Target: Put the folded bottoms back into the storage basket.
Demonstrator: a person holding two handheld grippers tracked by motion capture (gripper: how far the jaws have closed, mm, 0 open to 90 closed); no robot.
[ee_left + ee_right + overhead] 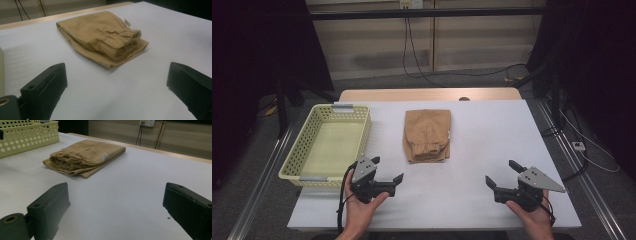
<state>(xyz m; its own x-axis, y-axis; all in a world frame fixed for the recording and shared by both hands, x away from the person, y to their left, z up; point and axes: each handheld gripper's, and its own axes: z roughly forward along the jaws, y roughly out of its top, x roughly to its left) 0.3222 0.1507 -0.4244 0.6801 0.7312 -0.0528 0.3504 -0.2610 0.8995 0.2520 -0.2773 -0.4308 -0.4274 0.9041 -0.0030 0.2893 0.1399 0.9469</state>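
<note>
— What's there?
— One table (492, 150), one basket (294, 159) at its left edge, one folded cloth (427, 135) mid-table.
— And the grippers?
— Two — left gripper (386, 169), right gripper (500, 174) — jaws spread wide, empty, near the cloth.

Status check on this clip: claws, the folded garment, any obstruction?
Left claw open, right claw open, both holding nothing, near table edge. Folded tan cloth garment lies mid-table, untouched. Pale yellow perforated plastic basket sits left of it, apart. Nothing between claws and garment.

Probably lab: black curtains (257, 60), metal frame (422, 14), trailing cables (412, 55).
</note>
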